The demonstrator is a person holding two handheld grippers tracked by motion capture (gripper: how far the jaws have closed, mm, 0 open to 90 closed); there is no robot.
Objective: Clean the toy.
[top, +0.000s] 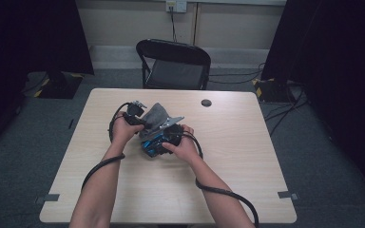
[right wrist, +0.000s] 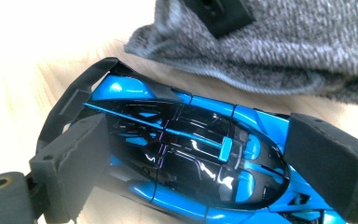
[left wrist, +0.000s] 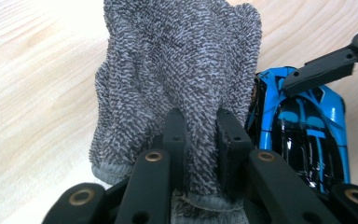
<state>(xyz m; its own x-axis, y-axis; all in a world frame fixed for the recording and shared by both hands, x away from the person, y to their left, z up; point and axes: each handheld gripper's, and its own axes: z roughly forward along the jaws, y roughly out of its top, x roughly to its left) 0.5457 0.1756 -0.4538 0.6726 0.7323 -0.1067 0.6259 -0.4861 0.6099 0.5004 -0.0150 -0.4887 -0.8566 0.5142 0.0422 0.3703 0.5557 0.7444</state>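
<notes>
- Centre of the high view: both hands meet over the pale wooden worktop [top: 247, 156], the grey cloth [top: 156, 117] and the blue toy car [top: 153, 144] bunched together between them.
- Left tongs [left wrist: 200, 128] are pinched tight on a fold of the grey cloth, which rises in front of them and blocks most of the left gripper view.
- Right tongs [right wrist: 205, 158] clamp the blue toy car across its length, one black pad at each end; the car lies on the worktop, glossy black roof up.
- In the right gripper view the cloth lies along the upper right, just beside the car's far flank.
- Upper centre of the high view: a small dark round disc [top: 206, 102] sits on the worktop, well apart from the hands.
- Beyond the far edge, a black folding chair [top: 173, 64]; cables [top: 285, 111] trail on the floor at right.
</notes>
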